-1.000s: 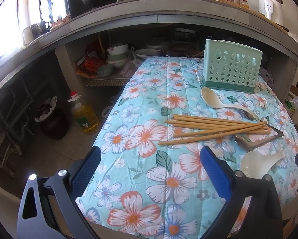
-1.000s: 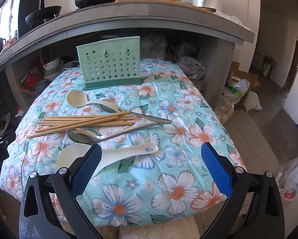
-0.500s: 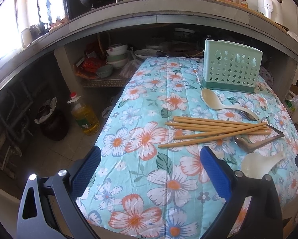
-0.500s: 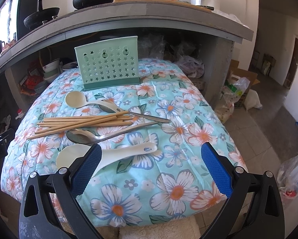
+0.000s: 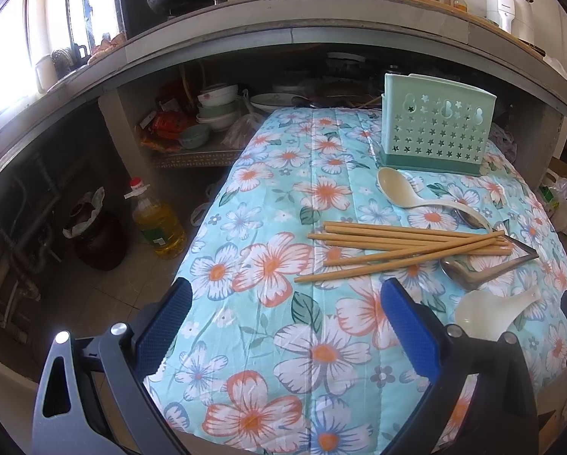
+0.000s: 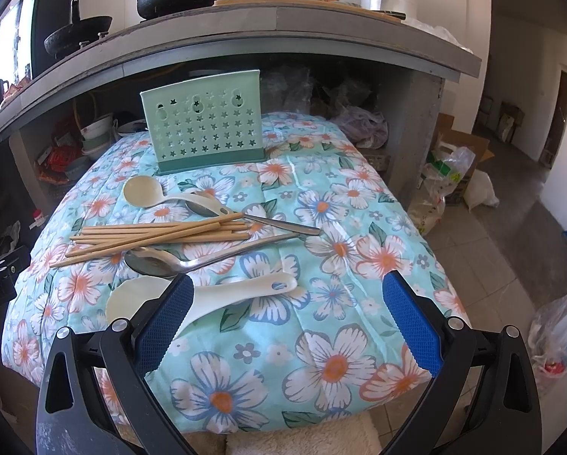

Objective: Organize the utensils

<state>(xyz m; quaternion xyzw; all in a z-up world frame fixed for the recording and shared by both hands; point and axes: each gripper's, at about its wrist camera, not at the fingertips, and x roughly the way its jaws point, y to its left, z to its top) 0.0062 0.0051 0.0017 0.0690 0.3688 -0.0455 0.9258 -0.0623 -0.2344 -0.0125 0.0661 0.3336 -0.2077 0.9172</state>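
Left gripper [image 5: 283, 318] and right gripper [image 6: 285, 313]: fingers spread wide, grasping nothing, above near edge of floral-covered table [image 6: 321, 371]. Wooden chopsticks [image 6: 158, 233], metal spoons [image 6: 158, 261], 2 plastic spoons [image 6: 241, 290] heaped mid-table. Green perforated utensil holder [image 6: 204, 129] upright at far end.

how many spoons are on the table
4. A cream spoon before the holder, a metal spoon partly under it, a second metal spoon below the chopsticks, and a white spoon nearest.
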